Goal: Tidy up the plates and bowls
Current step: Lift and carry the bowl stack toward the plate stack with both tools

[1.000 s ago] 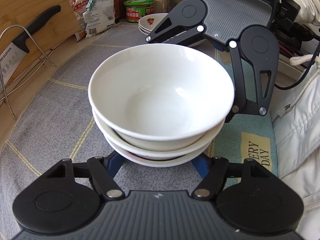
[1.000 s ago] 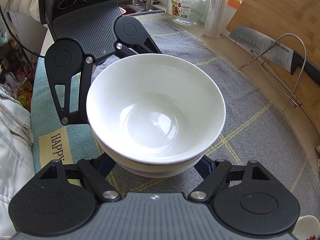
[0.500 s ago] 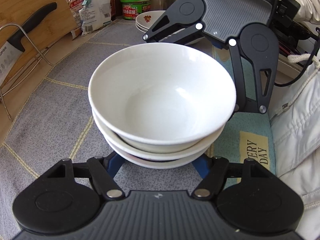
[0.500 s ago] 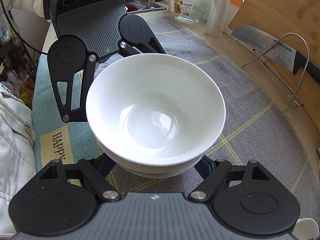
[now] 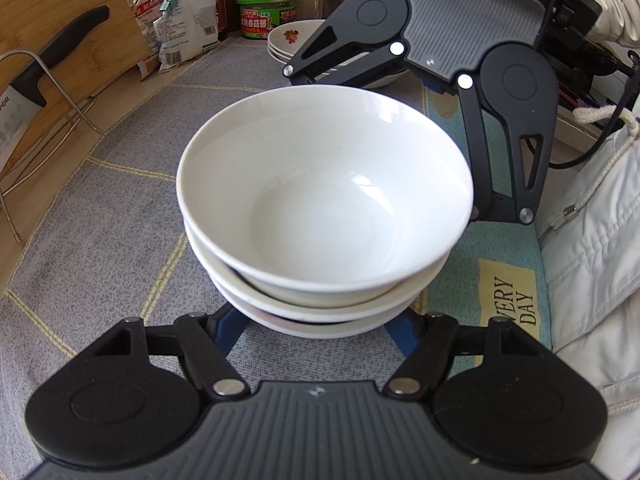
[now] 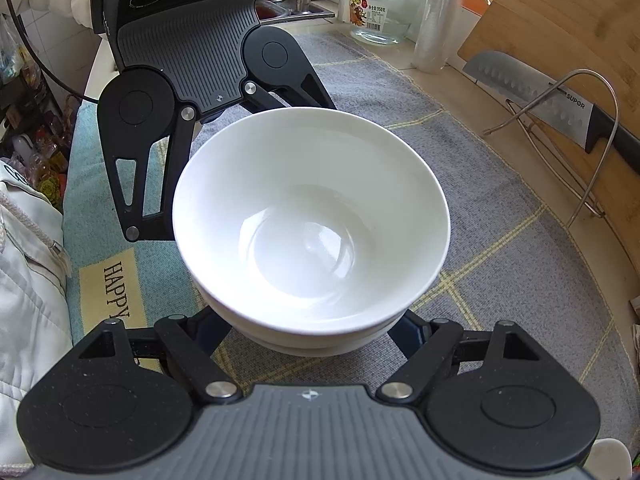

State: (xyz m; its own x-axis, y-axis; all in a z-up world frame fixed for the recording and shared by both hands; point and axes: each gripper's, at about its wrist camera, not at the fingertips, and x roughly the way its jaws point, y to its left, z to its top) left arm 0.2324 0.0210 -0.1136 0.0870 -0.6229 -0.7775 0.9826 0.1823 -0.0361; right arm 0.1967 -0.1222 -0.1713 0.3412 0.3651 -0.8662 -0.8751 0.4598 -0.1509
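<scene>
Left wrist view, mat: grey woven cloth mat with yellow grid lines [image 5: 120, 216] is covering the counter and is bearing everything below.
Board: bamboo cutting board [image 6: 560, 28] is leaning at the counter's back edge, with a black-handled cleaver [image 6: 552, 100] resting in a wire rack [image 6: 592, 148] in front of it.
Stack: stack of three white ceramic bowls [image 5: 324, 216] is sitting nested on the mat between the two grippers.
Left gripper [image 5: 320, 326]: its blue fingers are reaching under the stack's lowest bowl from both sides; the bowls are hiding the tips, so contact cannot be told.
Right gripper [image 6: 316, 330]: its fingers are likewise disappearing beneath the stack; it is standing at its most closed, apparently clamping the stack.
Plates: floral white plates [image 5: 288, 40] are sitting stacked well behind, beside a green-lidded tub [image 5: 266, 12].
</scene>
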